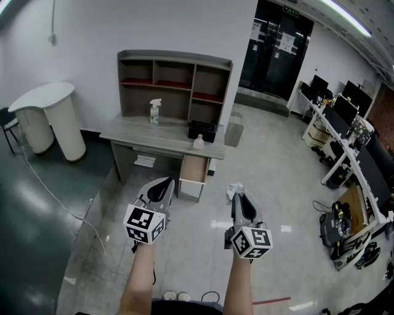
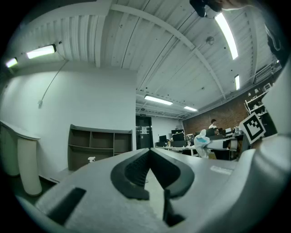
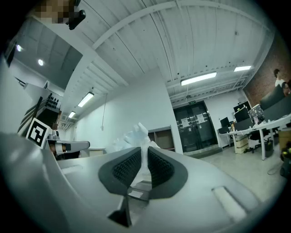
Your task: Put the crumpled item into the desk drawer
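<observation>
— What are your claws doing right now?

— My right claw [image 3: 144, 151] is pinching the crumpled item [image 3: 132, 136], a white wad. Its pads are pressing on the lower part, and the rest is sticking out past the tips. My left claw [image 2: 148, 151] is pressed together at the tips, gripping nothing. Each claw is carrying a marker cube [image 1: 144, 223] with black-and-white squares and no letters.

— Where is the wad sitting relative to the desk?

— I am holding it in the air over the pale floor [image 1: 271, 203], at the tip of the right claw and well short of the desk [image 1: 141, 132]. The drawer [image 1: 194, 168] is standing open under the desk's right end, ahead and a little left of the wad.

— Is any writing showing?

— A spray bottle [image 1: 154, 112] and a black box [image 1: 202, 130] are standing on the desktop, but their labels are too small to read. Farther back, a green sign [image 1: 290, 10] is glowing over the dark doors [image 1: 275, 49], its writing too small for me.
</observation>
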A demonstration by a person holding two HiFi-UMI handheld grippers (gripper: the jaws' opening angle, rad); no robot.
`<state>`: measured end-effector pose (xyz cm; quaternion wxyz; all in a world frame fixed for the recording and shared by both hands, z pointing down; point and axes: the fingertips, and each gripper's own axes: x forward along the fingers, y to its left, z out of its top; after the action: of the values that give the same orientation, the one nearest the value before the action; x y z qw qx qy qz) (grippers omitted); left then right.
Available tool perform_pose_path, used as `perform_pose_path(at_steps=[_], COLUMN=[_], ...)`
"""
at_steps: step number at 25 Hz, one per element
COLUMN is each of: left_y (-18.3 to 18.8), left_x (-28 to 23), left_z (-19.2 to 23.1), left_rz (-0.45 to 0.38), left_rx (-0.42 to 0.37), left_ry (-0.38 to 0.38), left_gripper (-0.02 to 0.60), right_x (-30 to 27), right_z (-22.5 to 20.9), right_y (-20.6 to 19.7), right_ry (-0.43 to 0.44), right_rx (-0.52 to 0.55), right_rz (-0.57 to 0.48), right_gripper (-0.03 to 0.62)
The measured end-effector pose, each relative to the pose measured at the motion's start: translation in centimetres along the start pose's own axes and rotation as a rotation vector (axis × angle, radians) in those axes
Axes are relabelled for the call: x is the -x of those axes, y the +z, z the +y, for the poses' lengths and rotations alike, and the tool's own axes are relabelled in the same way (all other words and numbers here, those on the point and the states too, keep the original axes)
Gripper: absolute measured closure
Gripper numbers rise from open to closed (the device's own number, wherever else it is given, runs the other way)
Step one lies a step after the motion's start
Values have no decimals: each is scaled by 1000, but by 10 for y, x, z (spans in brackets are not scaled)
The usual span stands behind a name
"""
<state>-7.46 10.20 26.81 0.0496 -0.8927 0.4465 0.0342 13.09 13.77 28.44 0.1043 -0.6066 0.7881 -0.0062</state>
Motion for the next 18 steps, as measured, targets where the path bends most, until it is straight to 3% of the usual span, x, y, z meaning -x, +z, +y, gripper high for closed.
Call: perform_pose_path(at_steps=[18], left_y=[-5], left_x=[7], left_z=[15], left_rz=[2], left_rx=[18], left_ry=[-1], left_gripper=[578], right_x=[-2], right_z=[6], right_y=[1], right_ry=[-21], right_rx=[-42], right_rz=[-27], right_gripper=[533])
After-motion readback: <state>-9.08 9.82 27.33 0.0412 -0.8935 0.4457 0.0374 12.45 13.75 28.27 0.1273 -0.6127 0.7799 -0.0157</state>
